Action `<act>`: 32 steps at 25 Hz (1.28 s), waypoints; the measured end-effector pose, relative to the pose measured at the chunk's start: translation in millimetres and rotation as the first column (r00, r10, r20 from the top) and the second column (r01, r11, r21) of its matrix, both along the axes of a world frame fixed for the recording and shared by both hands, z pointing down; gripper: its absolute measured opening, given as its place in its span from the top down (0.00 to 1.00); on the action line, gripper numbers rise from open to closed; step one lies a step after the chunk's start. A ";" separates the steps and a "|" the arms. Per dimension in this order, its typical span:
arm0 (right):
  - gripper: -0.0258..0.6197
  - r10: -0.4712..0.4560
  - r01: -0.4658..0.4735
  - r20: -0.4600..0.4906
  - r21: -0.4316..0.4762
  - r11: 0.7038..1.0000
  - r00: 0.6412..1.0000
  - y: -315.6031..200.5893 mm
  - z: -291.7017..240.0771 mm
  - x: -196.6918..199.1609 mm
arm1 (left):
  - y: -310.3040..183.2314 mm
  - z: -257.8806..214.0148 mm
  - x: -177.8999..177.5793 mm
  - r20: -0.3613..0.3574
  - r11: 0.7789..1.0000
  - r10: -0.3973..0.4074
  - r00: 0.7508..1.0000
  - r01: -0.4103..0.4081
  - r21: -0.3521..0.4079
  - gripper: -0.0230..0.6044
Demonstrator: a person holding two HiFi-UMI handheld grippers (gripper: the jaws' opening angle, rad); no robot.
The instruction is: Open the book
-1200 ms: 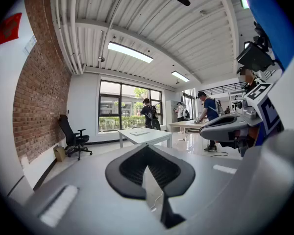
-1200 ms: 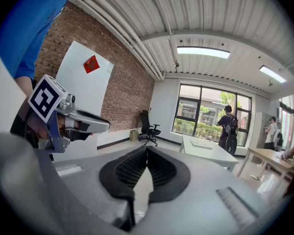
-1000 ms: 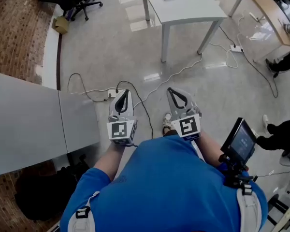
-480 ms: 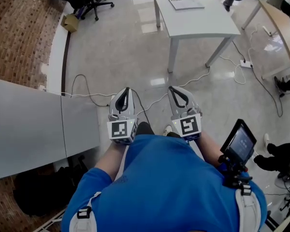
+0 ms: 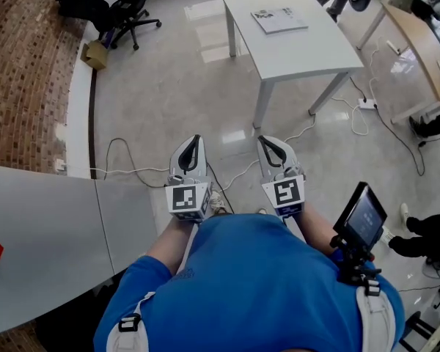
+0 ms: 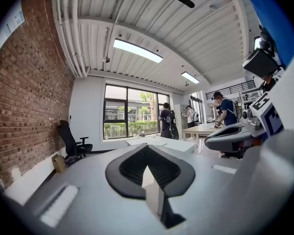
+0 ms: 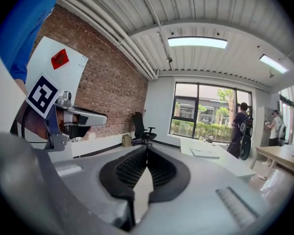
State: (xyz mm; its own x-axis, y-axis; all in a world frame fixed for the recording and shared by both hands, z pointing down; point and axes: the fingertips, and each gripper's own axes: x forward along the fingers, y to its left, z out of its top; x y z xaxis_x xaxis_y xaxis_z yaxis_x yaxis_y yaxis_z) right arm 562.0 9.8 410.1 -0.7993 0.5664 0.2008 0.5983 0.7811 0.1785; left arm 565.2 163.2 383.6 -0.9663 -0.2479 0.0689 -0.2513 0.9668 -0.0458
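Both my grippers are pinched tight w/ nothing in them, left gripper (image 5: 193,141) and right gripper (image 5: 264,141), held out side by side. The book (image 5: 279,19) lies flat on the white table (image 5: 308,46), well ahead of the tips and a bit to the right. Looks thin, more a booklet imo, so prob light w/ a floppy cover that may slide on that smooth top. I'd pin it w/ one tip and lift the cover's free edge w/ the other; can't tell the spine side yet. Cover print is too small to read, tbh.
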 end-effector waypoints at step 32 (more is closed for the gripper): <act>0.96 0.233 -0.231 0.019 -0.058 0.971 0.972 81.1 -6.9 -348.7 | 70.1 -11.1 -367.4 0.007 0.974 0.228 0.974 -0.228 0.002 0.96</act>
